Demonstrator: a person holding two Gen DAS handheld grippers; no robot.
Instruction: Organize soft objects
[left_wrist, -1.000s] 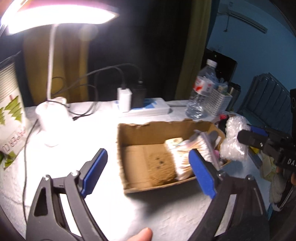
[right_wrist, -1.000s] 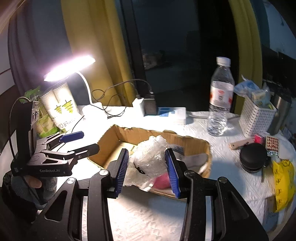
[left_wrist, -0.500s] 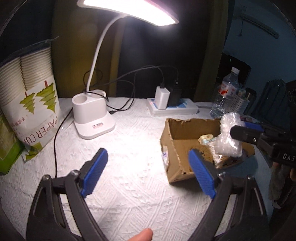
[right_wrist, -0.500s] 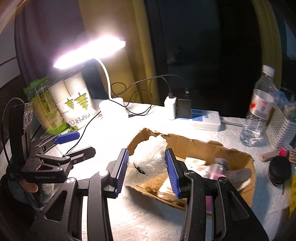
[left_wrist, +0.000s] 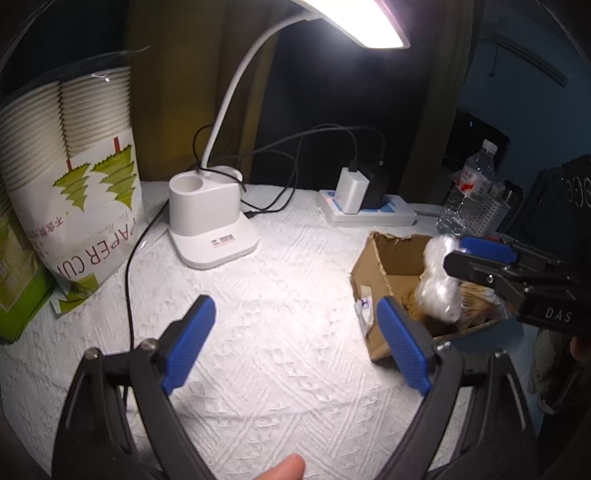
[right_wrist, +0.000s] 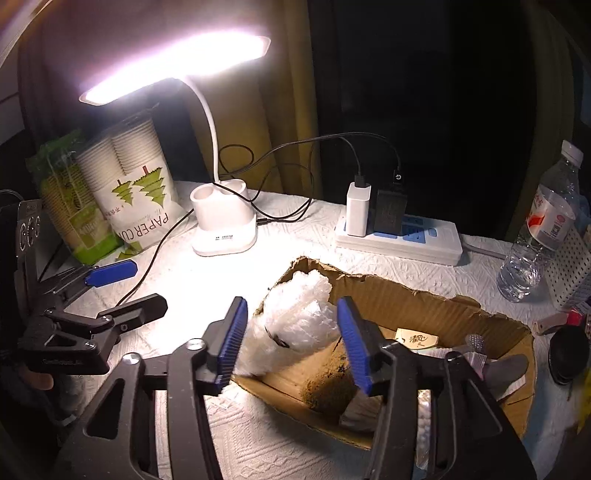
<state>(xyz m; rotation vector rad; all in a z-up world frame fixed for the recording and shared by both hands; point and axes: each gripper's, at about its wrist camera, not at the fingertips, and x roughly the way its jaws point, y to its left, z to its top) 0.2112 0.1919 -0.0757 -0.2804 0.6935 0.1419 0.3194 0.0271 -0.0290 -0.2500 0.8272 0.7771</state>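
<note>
My right gripper (right_wrist: 291, 341) is shut on a crumpled clear bubble-wrap bundle (right_wrist: 295, 317) and holds it over the left end of the open cardboard box (right_wrist: 436, 306). The bundle (left_wrist: 437, 284), the right gripper (left_wrist: 480, 258) and the box (left_wrist: 384, 251) also show at the right of the left wrist view. My left gripper (left_wrist: 295, 347) is open and empty above the white cloth, left of the box; it shows in the right wrist view (right_wrist: 125, 288). The box holds a brown sponge-like pad (right_wrist: 325, 387) and other small items.
A lit white desk lamp (left_wrist: 210, 225) stands behind, with a paper-cup bag (left_wrist: 74, 184) to its left. A power strip with chargers (right_wrist: 399, 236), a water bottle (right_wrist: 543, 229), a white mesh basket (right_wrist: 572, 266) and loose cables (left_wrist: 127, 266) lie around.
Both grippers have swung left. The right gripper has carried the bubble wrap from the box's middle to its left end. The left gripper stayed open.
</note>
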